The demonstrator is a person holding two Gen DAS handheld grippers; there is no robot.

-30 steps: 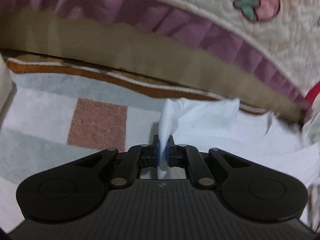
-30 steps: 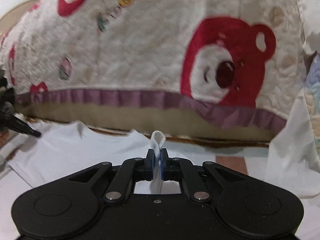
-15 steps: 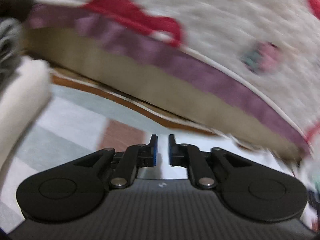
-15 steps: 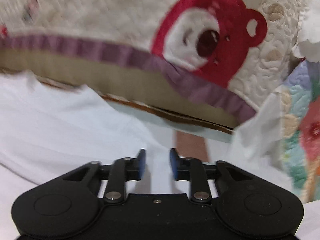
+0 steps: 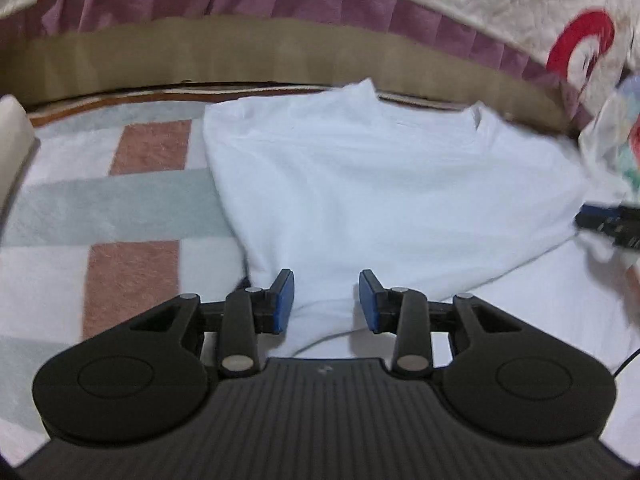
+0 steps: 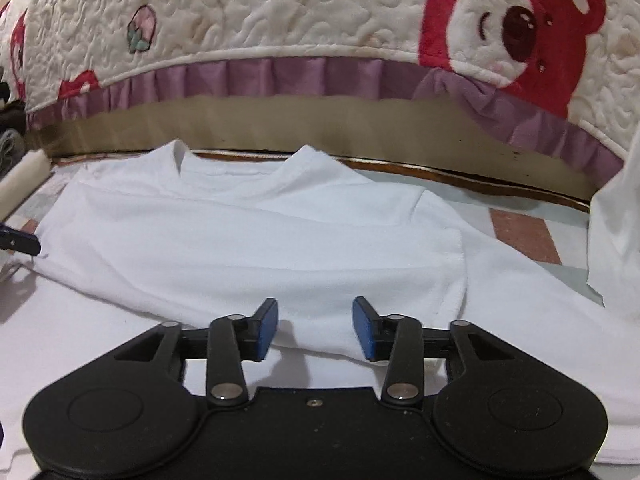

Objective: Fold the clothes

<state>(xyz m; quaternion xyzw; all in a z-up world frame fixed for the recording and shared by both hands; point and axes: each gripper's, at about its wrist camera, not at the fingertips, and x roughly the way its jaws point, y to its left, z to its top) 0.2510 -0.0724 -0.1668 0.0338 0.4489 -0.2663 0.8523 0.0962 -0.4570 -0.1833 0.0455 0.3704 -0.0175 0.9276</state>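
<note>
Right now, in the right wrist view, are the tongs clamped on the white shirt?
No. The right tongs are opening, their blue pads apart above the white shirt, pinching no cloth.

Ahead of me hangs a cream quilted bedspread (image 6: 280, 4) with a pleated purple frill (image 6: 280, 74) along its lower edge — a red bear face (image 6: 516, 28) is printed on it at the right of the right wrist view, and a small pastel motif (image 6: 141, 34) sits further left. Below the frill I see a plain tan band (image 6: 320, 120). On the floor lies a rug (image 5: 120, 208) in pale grey-green, white and rust-pink blocks, with an orange border (image 6: 460, 174) at its far edge. A cream padded roll (image 6: 24, 176) lies at the left — I cannot tell what it is.
</note>
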